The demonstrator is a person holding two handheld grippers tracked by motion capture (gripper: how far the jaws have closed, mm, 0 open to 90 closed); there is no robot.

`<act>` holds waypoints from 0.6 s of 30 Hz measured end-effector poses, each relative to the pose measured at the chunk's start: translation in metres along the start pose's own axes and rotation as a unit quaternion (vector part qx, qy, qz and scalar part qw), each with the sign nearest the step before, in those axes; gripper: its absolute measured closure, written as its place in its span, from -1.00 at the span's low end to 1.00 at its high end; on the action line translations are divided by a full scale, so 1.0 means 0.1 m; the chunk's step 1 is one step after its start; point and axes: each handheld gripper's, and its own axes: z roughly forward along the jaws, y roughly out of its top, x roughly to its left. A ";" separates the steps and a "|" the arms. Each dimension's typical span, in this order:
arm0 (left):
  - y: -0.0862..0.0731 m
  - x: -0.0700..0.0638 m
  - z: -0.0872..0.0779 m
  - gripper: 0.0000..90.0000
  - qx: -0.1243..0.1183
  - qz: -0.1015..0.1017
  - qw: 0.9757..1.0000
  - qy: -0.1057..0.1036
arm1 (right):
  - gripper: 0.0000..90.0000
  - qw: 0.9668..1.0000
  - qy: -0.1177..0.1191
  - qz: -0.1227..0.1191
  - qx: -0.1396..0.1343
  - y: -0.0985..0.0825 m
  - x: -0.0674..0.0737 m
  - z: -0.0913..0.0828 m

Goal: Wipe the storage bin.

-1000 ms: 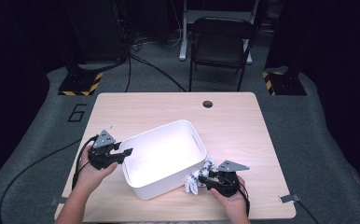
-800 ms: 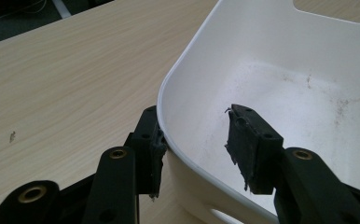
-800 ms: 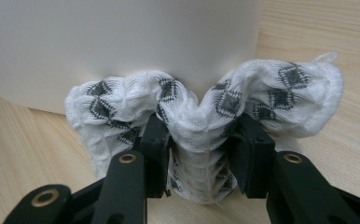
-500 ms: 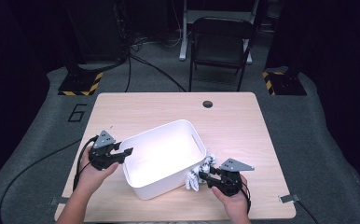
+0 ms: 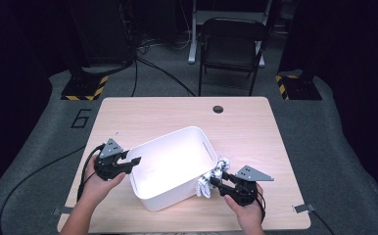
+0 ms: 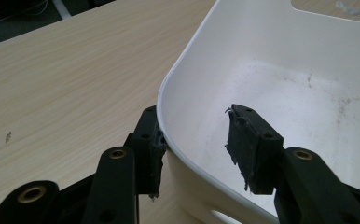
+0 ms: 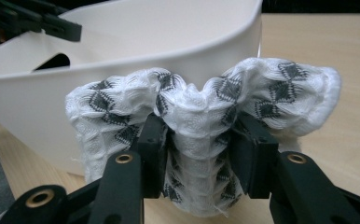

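Observation:
A white plastic bin (image 5: pixel 170 161) sits askew on the wooden table (image 5: pixel 255 142). My left gripper (image 5: pixel 132 164) straddles its left corner rim. In the left gripper view (image 6: pixel 194 140) one pad touches the rim's outside and the other hangs free inside the bin (image 6: pixel 280 84), so it is open. My right gripper (image 5: pixel 214 183) is shut on a bunched white cloth with black diamonds (image 5: pixel 221 166), held against the bin's right outer wall. In the right gripper view the cloth (image 7: pixel 201 98) bulges above the pads (image 7: pixel 250 154). Its jaws have just been opening slightly, with the cloth still pinched between them.
A black folding chair (image 5: pixel 231 49) stands beyond the table's far edge. A round cable hole (image 5: pixel 218 108) is in the tabletop near that edge. Yellow-black striped bases (image 5: pixel 84 88) and cables lie on the grey floor. Bare tabletop lies behind and to the right of the bin.
My right gripper has risen a little with the cloth, beside the bin's right wall. The left gripper and the bin have stayed where they were.

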 end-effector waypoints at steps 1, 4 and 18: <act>0.00 0.00 0.00 0.24 0.000 0.000 1.000 0.000 | 0.30 1.000 0.001 0.004 0.005 -0.02 -0.02 0.02; 0.00 0.00 0.00 0.23 0.001 -0.001 1.000 0.000 | 0.31 0.999 0.002 0.021 0.029 -0.11 -0.08 0.10; 0.01 -0.02 0.02 0.20 0.000 -0.007 1.000 0.009 | 0.34 0.997 -0.023 0.005 0.078 -0.22 -0.09 0.24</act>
